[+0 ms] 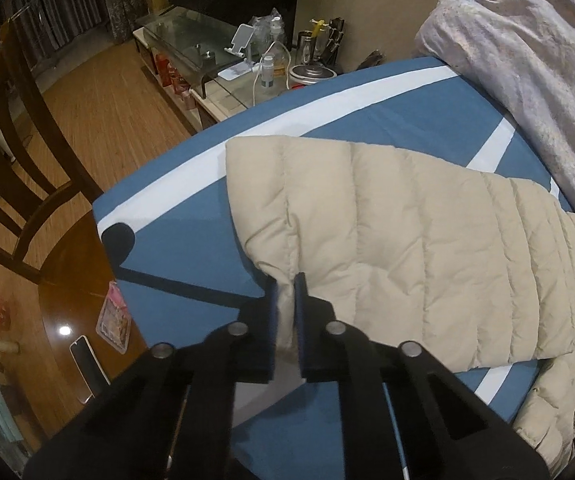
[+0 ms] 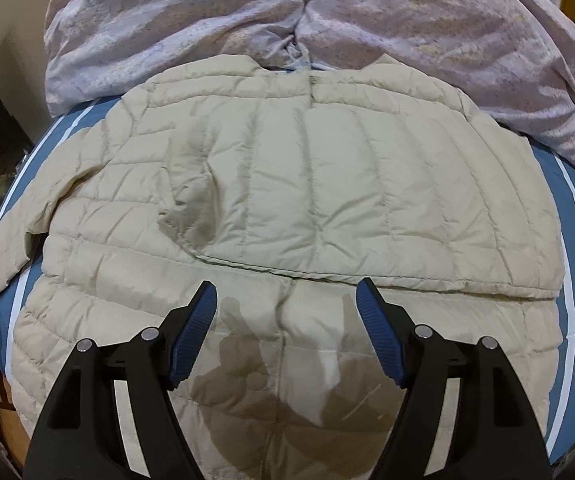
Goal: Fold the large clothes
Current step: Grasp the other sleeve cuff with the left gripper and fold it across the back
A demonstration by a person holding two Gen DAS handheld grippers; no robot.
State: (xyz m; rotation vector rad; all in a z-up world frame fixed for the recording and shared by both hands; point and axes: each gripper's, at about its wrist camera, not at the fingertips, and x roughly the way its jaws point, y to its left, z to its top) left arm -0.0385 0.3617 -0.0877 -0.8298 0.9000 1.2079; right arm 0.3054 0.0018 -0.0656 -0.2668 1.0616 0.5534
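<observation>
A beige quilted down jacket (image 2: pixel 327 184) lies spread on a blue sheet with white stripes (image 1: pixel 191 240). One sleeve (image 1: pixel 387 240) stretches across the sheet in the left wrist view. My left gripper (image 1: pixel 286 284) is shut on the cuff end of that sleeve, with beige fabric pinched between its fingertips. In the right wrist view, the other sleeve lies folded across the jacket's body. My right gripper (image 2: pixel 287 296) hovers open over the jacket's lower part, its blue pads (image 2: pixel 191 344) wide apart with only its shadow under them.
A crumpled lilac duvet (image 2: pixel 327 20) is heaped at the bed's far side, beyond the jacket's collar. Left of the bed stand a wooden table (image 1: pixel 67 300) with a phone (image 1: pixel 87 364) and a pink packet (image 1: pixel 113 320), a dark chair (image 1: pixel 11 168), and a cluttered glass stand (image 1: pixel 191 48).
</observation>
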